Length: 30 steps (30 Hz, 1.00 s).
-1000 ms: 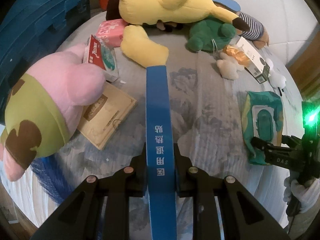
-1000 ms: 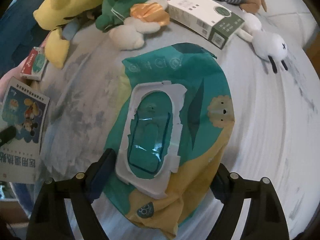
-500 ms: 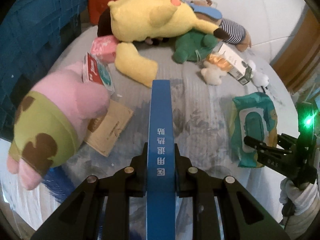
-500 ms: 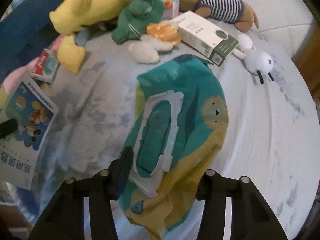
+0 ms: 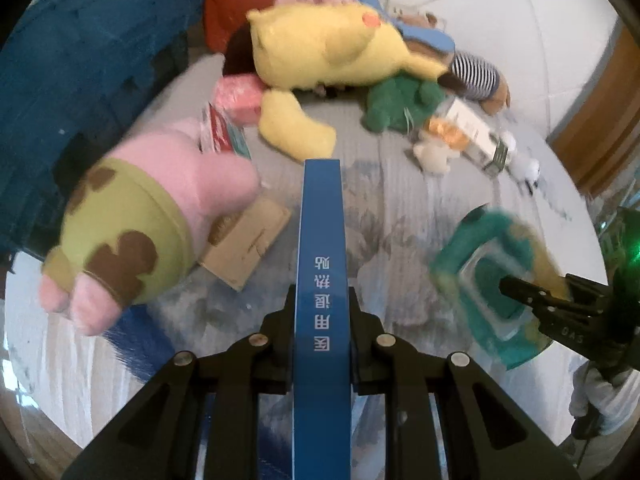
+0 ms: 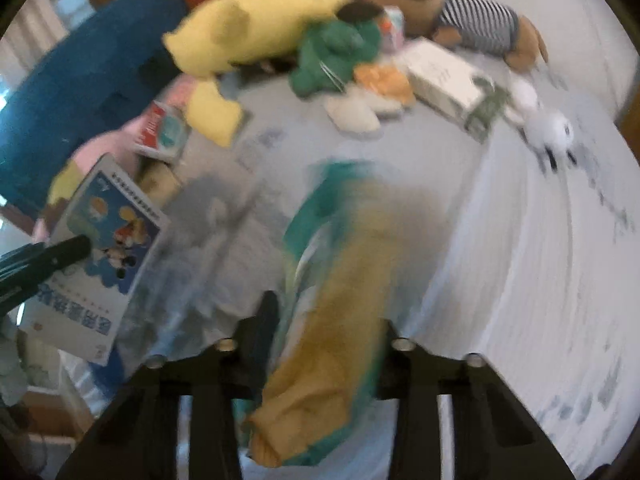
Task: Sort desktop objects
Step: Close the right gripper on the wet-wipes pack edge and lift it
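Note:
My left gripper (image 5: 321, 308) is shut on a flat blue box (image 5: 321, 248) held on edge, white characters running down its spine; the same box (image 6: 100, 248) shows its cartoon front at the left of the right wrist view. My right gripper (image 6: 326, 334) is shut on a teal and yellow wet-wipes pack (image 6: 336, 280), lifted off the grey cloth and tilted, blurred by motion. The same wipes pack (image 5: 492, 276) hangs from the right gripper (image 5: 520, 294) at the right of the left wrist view.
A pink and green plush (image 5: 140, 224) lies left over a brown cardboard packet (image 5: 244, 248). Behind are a yellow plush (image 5: 332, 56), green plush (image 5: 400, 104), white box (image 5: 476, 136), red-and-teal tissue pack (image 5: 226, 136) and blue crate (image 5: 80, 80).
The right gripper closed on the wipes pack and raised it off the cloth, tipping it on edge. The left gripper drew back and upward with the blue box still held.

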Tool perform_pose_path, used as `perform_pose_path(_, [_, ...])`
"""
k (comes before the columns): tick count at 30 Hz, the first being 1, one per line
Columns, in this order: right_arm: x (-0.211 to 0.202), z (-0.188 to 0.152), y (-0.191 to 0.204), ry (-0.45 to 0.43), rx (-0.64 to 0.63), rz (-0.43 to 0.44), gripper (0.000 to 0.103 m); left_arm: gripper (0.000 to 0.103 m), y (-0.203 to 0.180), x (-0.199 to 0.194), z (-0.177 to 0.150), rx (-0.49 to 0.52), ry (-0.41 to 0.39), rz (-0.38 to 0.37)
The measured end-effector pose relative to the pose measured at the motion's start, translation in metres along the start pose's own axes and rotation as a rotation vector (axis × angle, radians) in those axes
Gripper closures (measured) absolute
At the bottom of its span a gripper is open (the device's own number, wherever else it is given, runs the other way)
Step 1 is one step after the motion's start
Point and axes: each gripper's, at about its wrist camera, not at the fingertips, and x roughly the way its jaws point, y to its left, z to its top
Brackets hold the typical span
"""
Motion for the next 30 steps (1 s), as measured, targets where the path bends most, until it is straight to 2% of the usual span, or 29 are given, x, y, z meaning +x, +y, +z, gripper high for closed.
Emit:
perform_pose_path(2, [0.002, 0.002, -0.001, 0.014, 0.000, -0.001, 0.077, 0.084, -0.001, -0.008, 0.001, -0.006, -0.019, 0.010])
perform_pose_path(7, [0.034, -0.015, -0.026, 0.108, 0.107, 0.113, 0.074, 0.084, -0.001, 0.005, -0.009, -0.030, 0.018, 0.021])
perform_pose_path(8, [0.041, -0.018, -0.029, 0.121, 0.114, 0.124, 0.068, 0.084, -0.001, 0.009, -0.012, -0.033, 0.029, 0.022])
perform_pose_path(9, [0.046, -0.021, -0.030, 0.132, 0.116, 0.128, 0.058, 0.084, -0.002, 0.012, -0.014, -0.034, 0.035, 0.022])
perform_pose_path(11, [0.051, -0.022, -0.029, 0.125, 0.113, 0.120, 0.047, 0.084, -0.004, 0.017, -0.018, -0.037, 0.048, 0.023])
perform_pose_path(12, [0.052, -0.022, -0.028, 0.116, 0.114, 0.117, 0.047, 0.084, -0.005, 0.018, -0.019, -0.037, 0.050, 0.023])
perform_pose_path(13, [0.050, -0.021, -0.026, 0.106, 0.111, 0.115, 0.048, 0.084, -0.005, 0.018, -0.020, -0.038, 0.051, 0.023])
perform_pose_path(14, [0.047, -0.020, -0.024, 0.096, 0.107, 0.112, 0.068, 0.084, -0.006, 0.017, -0.020, -0.038, 0.048, 0.022])
perform_pose_path(15, [0.045, -0.020, -0.021, 0.094, 0.090, 0.096, 0.079, 0.084, -0.007, 0.016, -0.020, -0.039, 0.045, 0.020])
perform_pose_path(16, [0.043, -0.019, -0.017, 0.095, 0.070, 0.078, 0.082, 0.084, -0.008, 0.014, -0.019, -0.039, 0.041, 0.019])
perform_pose_path(19, [0.034, -0.020, -0.004, 0.092, -0.005, 0.014, 0.083, 0.084, -0.012, 0.004, -0.018, -0.033, 0.016, 0.009])
perform_pose_path(21, [0.025, -0.020, 0.005, 0.072, -0.052, 0.001, 0.083, 0.084, -0.015, -0.004, -0.015, -0.027, -0.004, 0.002])
perform_pose_path(30, [-0.037, 0.010, 0.038, -0.075, -0.133, 0.049, 0.083, 0.084, -0.023, -0.055, 0.001, -0.014, -0.123, 0.003])
